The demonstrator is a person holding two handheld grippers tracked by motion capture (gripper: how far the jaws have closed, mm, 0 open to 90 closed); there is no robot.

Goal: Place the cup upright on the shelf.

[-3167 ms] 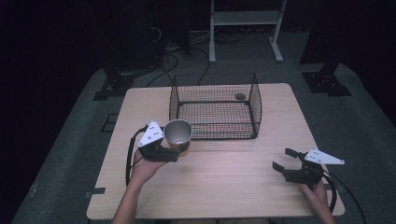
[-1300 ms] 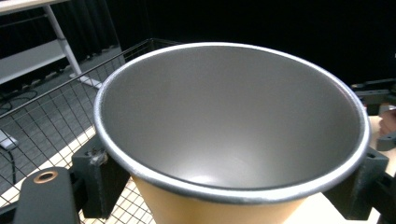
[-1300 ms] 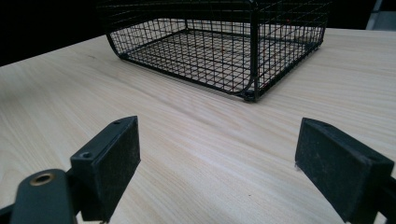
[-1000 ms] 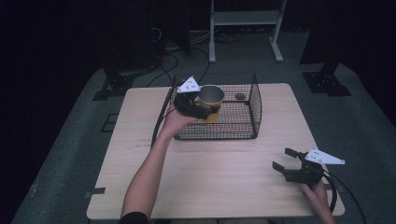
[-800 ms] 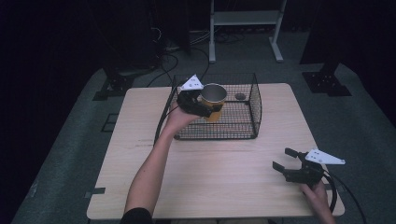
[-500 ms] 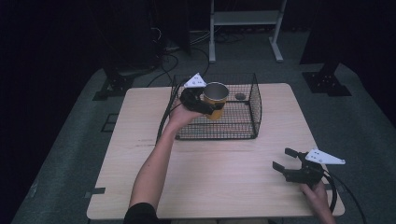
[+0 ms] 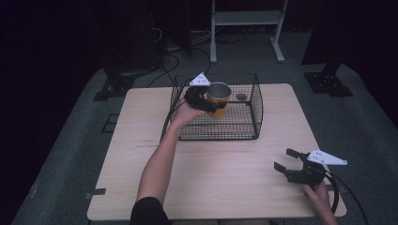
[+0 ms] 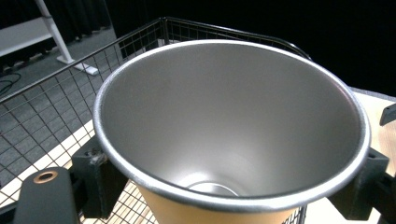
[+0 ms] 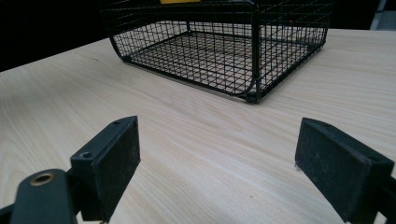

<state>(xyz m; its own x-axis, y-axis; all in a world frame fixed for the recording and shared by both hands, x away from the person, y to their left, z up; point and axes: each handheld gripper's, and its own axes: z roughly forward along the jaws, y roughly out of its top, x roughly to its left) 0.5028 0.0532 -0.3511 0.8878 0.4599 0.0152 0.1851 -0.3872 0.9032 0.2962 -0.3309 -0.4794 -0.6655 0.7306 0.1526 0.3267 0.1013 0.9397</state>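
Two grippers are at work over a pale wooden table [image 7: 216,178]: the left gripper [image 7: 202,99], a black two-jaw tool with a grey three-cornered plate on top, is clamped on a tapered cup with a brushed metal inside and a yellow-orange outer wall [image 7: 218,97], one jaw pressed to each side of it just under the rim. The cup is held upright, mouth up, above the left part of a black wire-mesh basket [image 7: 256,110] that stands on the far half of the table; its base hangs inside the basket's walls, and whether it touches the mesh floor cannot be told. In the left gripper view the cup [image 8: 233,126] sits between the two black jaws with the basket's mesh wall [image 8: 42,116] behind it. A small dark round object [image 7: 241,97] lies on the basket floor near the far right corner, apart from the cup. The right gripper [image 7: 287,161] rests low at the near right corner of the table, well away from the basket, its jaws spread wide with only bare wood between them
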